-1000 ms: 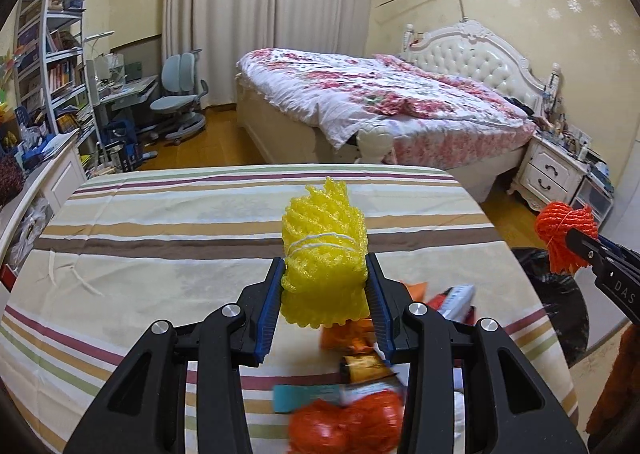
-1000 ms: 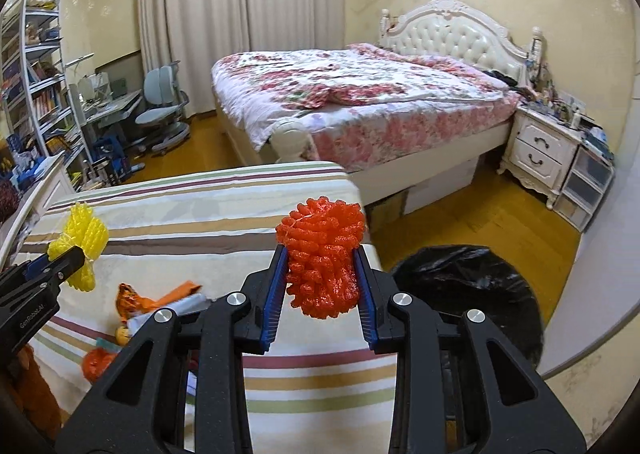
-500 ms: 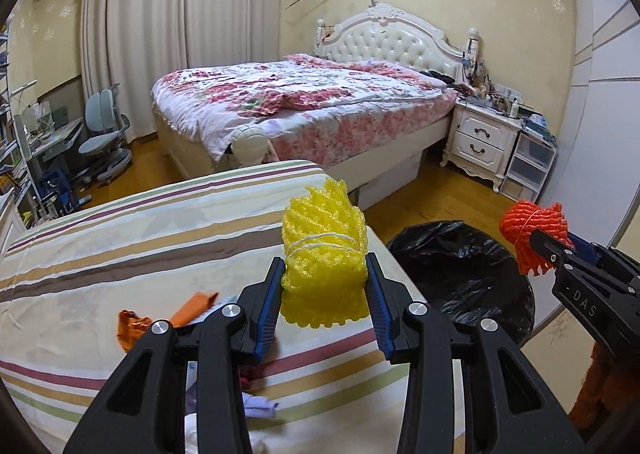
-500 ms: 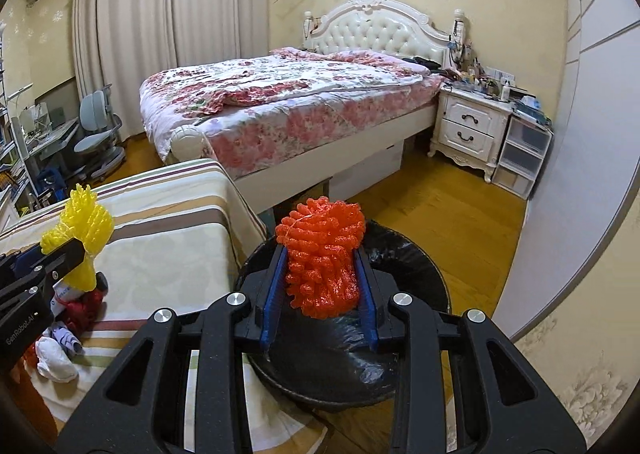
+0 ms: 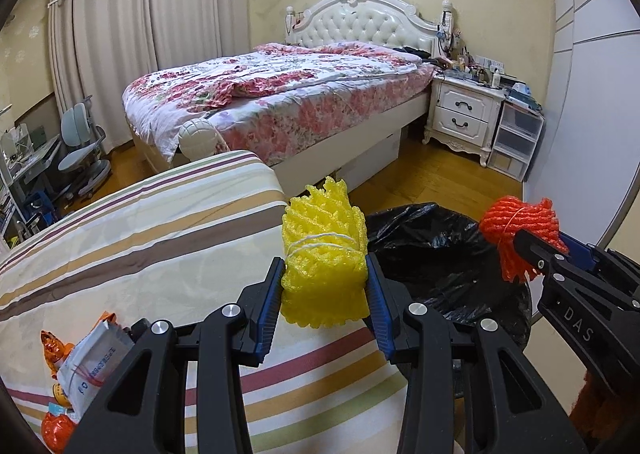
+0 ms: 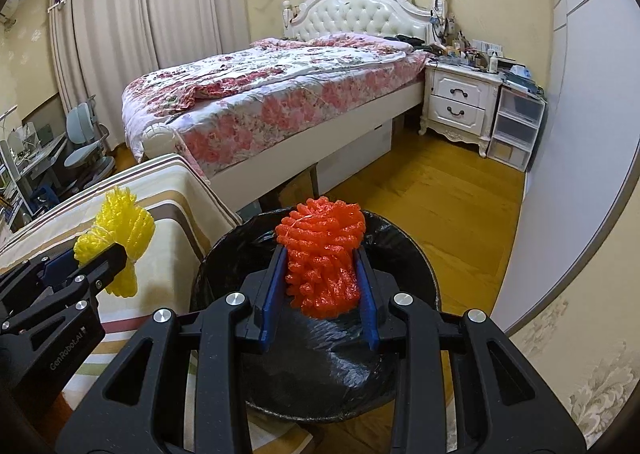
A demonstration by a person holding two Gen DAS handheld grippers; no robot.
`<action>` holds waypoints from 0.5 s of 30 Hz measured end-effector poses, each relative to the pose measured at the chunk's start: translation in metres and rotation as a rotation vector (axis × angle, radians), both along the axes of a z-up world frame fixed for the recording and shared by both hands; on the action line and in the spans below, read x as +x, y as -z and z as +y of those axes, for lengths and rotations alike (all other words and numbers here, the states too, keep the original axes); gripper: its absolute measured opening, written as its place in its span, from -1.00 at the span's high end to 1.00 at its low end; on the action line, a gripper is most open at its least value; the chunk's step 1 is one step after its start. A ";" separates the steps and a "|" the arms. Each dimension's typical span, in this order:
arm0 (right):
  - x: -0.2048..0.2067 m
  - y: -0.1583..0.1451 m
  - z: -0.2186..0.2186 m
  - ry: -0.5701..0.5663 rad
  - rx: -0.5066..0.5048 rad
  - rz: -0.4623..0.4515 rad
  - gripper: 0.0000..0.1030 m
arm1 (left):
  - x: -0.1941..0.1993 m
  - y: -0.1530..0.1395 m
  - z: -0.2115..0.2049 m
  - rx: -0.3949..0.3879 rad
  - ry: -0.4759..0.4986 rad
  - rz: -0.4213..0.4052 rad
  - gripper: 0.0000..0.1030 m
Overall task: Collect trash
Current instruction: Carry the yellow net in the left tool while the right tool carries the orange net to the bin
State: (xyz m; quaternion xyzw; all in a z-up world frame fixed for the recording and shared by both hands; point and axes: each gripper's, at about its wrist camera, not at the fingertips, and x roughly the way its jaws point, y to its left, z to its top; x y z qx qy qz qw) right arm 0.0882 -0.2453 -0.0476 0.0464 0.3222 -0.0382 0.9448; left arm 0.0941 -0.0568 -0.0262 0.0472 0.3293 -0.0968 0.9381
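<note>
The left hand-held gripper [image 5: 325,296] is clamped on a yellow foam net [image 5: 323,254], with both blue pads pressing its sides and the net's frilled top standing above the fingertips. In the left wrist view this net sits over the near corner of the striped surface [image 5: 160,238], just beside the rim of the bin. The right hand-held gripper [image 6: 321,282] is clamped on an orange foam net [image 6: 322,254], squeezed narrow between its pads, and is positioned above the mouth of the black-lined bin [image 6: 404,250]. The bin stands on the wooden floor [image 6: 448,205], touching or just beside the hanging edge of the striped cloth; the exact contact cannot be resolved. In the right wrist view the left unit appears at the left edge, holding the yellow net over the surface, not over the bin. Remaining items lie at the lower left of the surface in the left wrist view: a white printed packet [image 5: 92,366], an orange wrapper [image 5: 54,346] beside it, and a second orange net [image 5: 56,430] near the frame's edge. A bed [image 5: 280,93] with a floral quilt and a white nightstand [image 5: 464,113] stand behind, well apart from the bin.
</note>
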 end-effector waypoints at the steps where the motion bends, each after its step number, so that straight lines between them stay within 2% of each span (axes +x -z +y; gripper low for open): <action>1: 0.001 0.001 -0.001 0.000 0.001 0.001 0.38 | 0.003 0.001 -0.003 0.003 0.000 0.003 0.22; 15: 0.019 0.008 -0.015 0.016 0.019 0.015 0.37 | 0.025 0.011 -0.028 0.049 0.011 0.017 0.21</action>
